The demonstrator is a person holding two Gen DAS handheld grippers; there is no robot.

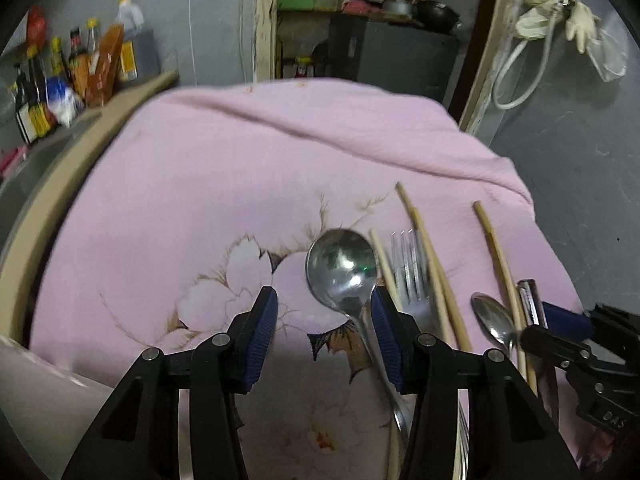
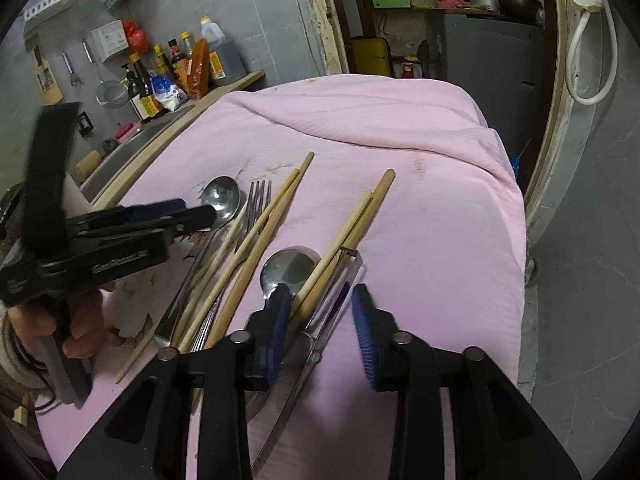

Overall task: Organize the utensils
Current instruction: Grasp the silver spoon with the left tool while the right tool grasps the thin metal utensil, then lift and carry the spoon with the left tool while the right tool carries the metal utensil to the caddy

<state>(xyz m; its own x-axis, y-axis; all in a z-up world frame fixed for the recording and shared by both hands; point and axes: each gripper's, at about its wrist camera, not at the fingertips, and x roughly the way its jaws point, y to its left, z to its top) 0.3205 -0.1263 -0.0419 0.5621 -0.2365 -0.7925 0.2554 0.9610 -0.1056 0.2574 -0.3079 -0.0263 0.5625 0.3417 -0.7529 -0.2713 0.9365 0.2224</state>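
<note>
Utensils lie on a pink cloth (image 1: 200,168). A large steel spoon (image 1: 340,268) lies between the fingers of my open left gripper (image 1: 324,308), nearer the right pad. Right of it are a fork (image 1: 412,272), several wooden chopsticks (image 1: 424,240), a small spoon (image 1: 494,320) and a peeler (image 1: 530,300). In the right wrist view my open right gripper (image 2: 322,312) hovers over the peeler (image 2: 340,292), beside chopsticks (image 2: 352,220) and the small spoon (image 2: 290,266). The large spoon (image 2: 220,196), the fork (image 2: 256,204) and the left gripper (image 2: 192,214) lie to the left.
The cloth (image 2: 420,160) covers a table that ends at the right over a grey floor (image 2: 592,280). Sauce bottles (image 2: 160,72) and a sink edge (image 2: 132,152) stand at the left. A doorway with shelves (image 2: 420,0) is behind.
</note>
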